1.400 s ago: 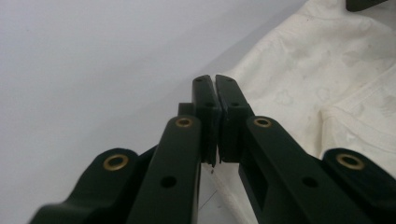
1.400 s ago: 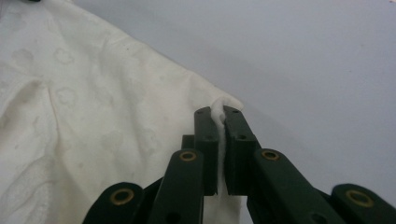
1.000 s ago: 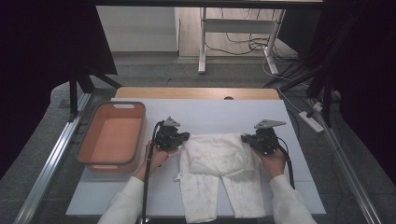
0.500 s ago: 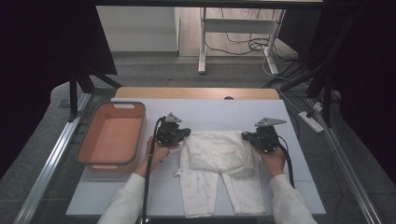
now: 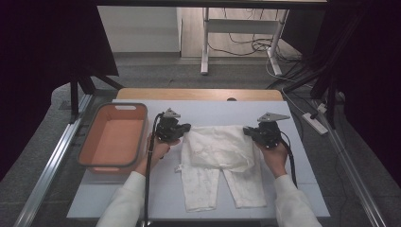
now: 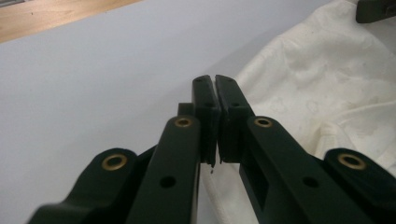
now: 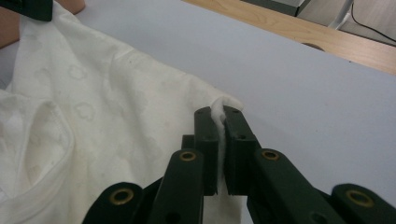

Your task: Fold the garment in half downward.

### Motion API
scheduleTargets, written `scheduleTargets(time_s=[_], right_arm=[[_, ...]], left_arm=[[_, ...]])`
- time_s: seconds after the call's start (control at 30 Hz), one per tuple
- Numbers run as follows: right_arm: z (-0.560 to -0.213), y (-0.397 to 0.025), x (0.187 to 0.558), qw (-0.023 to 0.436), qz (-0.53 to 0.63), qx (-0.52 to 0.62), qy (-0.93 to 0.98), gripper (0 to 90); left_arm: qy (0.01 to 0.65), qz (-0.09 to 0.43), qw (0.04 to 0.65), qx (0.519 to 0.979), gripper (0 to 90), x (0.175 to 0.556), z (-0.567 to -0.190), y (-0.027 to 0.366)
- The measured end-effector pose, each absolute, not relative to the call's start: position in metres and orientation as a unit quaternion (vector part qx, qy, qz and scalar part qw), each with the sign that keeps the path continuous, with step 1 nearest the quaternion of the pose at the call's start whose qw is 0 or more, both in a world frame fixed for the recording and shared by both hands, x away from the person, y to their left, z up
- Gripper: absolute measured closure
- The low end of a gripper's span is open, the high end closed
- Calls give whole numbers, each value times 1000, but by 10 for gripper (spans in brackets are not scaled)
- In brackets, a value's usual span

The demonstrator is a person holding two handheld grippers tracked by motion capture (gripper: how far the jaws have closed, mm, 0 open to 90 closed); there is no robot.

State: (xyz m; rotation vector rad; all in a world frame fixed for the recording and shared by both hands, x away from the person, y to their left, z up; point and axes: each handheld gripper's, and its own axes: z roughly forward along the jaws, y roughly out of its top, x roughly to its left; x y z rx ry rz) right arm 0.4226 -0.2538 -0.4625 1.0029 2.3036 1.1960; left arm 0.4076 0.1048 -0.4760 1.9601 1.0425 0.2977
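On the worktop (image 5: 283, 113): white trousers (image 5: 217, 161) lie spread, waist end folded over toward the legs, legs pointing at the person.
Left tongs (image 5: 185, 127): at the garment's left fold corner; in the left gripper view the jaws stand nearly together with a thin slit between, the cloth (image 6: 327, 93) lying just beside and under them; whether they pinch any fabric I cannot tell.
Right tongs (image 5: 247, 131): at the right fold corner, jaws clamped on a tuft of the white fabric (image 7: 219, 109).
Orange basket (image 5: 85, 151): left of the garment, beside the left hand (image 5: 158, 149).
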Motion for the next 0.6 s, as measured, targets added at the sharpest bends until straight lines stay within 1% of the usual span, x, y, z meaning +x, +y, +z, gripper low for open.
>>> scheduleTargets(time_s=[0.27, 0.37, 0.4, 0.43, 0.5, 0.53, 0.6], right_arm=[[-461, -259, 427, 186, 427, 359, 809, 851], [-461, -262, 428, 190, 428, 367, 804, 834], [-461, -263, 428, 192, 428, 369, 802, 800], [-461, -263, 428, 196, 429, 372, 800, 739], [-461, -263, 428, 202, 430, 376, 795, 581], [-460, -264, 428, 203, 433, 377, 793, 547], [-459, -264, 427, 200, 438, 379, 790, 491]], left_arm=[[422, 122, 442, 782, 859, 409, -474, 104], [420, 121, 442, 783, 808, 409, -475, 104], [420, 123, 440, 784, 782, 409, -475, 104], [423, 126, 437, 784, 723, 409, -475, 104], [432, 130, 433, 781, 512, 409, -474, 103], [434, 130, 431, 780, 459, 408, -474, 103], [436, 133, 429, 780, 400, 407, -473, 103]])
